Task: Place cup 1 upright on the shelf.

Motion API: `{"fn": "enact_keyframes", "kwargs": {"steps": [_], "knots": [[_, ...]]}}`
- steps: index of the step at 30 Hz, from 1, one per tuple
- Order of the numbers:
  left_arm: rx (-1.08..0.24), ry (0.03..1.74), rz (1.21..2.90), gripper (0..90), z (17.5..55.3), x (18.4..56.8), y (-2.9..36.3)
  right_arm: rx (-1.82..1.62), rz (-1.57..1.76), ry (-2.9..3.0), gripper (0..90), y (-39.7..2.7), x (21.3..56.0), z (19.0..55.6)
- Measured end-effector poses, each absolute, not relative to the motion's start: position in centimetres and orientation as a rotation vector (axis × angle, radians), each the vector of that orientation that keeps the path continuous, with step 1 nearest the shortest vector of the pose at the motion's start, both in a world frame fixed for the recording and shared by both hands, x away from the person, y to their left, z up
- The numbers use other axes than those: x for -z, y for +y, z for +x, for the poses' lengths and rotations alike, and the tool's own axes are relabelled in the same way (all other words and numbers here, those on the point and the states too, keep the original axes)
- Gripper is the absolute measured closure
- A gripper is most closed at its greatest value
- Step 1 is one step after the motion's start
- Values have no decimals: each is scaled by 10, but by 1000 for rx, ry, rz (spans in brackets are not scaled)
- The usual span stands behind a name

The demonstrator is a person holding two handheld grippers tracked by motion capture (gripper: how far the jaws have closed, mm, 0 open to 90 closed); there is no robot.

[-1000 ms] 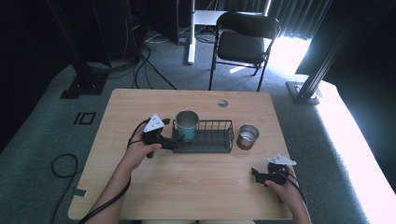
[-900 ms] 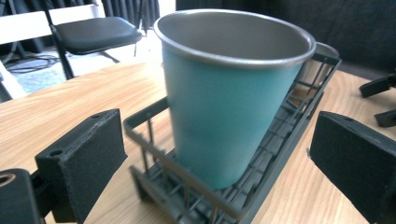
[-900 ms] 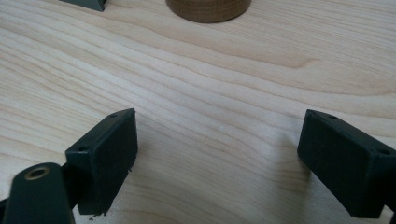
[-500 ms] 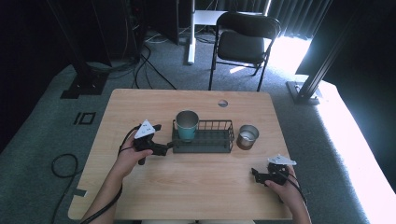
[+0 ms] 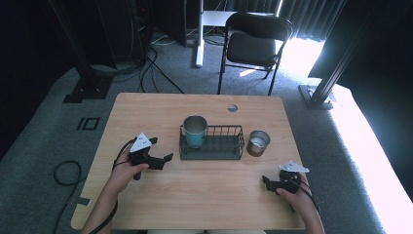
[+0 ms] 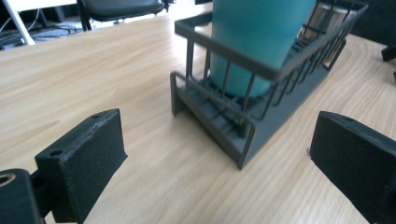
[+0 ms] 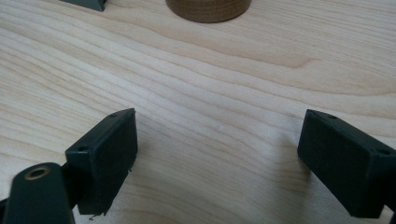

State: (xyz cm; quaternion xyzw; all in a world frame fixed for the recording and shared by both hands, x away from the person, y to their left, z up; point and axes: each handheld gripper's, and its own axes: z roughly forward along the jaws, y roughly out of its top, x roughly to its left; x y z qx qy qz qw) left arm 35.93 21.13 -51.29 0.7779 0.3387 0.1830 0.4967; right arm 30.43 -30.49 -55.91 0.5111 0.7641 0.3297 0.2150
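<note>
A teal cup stands upright in the left end of a dark wire rack at the table's middle. The left gripper view has the teal cup and the rack's end wall close ahead. My left gripper is open, a short way left of the rack, holding nothing. A brown metal-rimmed cup stands just right of the rack. My right gripper is open near the front right edge, low over bare wood, with the brown cup's base ahead of it.
The wooden table has a round cable hole at the back. A black folding chair stands behind the table. Cables lie on the grey floor to the left.
My left gripper has drawn back leftward from the teal cup and rack, now empty and apart from them. The right gripper has stayed in place.
</note>
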Motion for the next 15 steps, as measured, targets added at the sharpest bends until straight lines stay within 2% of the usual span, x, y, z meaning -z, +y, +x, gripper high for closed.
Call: {"fn": "enact_keyframes", "kwargs": {"steps": [15], "knots": [[-463,889,1903,40,336,530,234,-914,1417,2119,117,-305,559,304]]}}
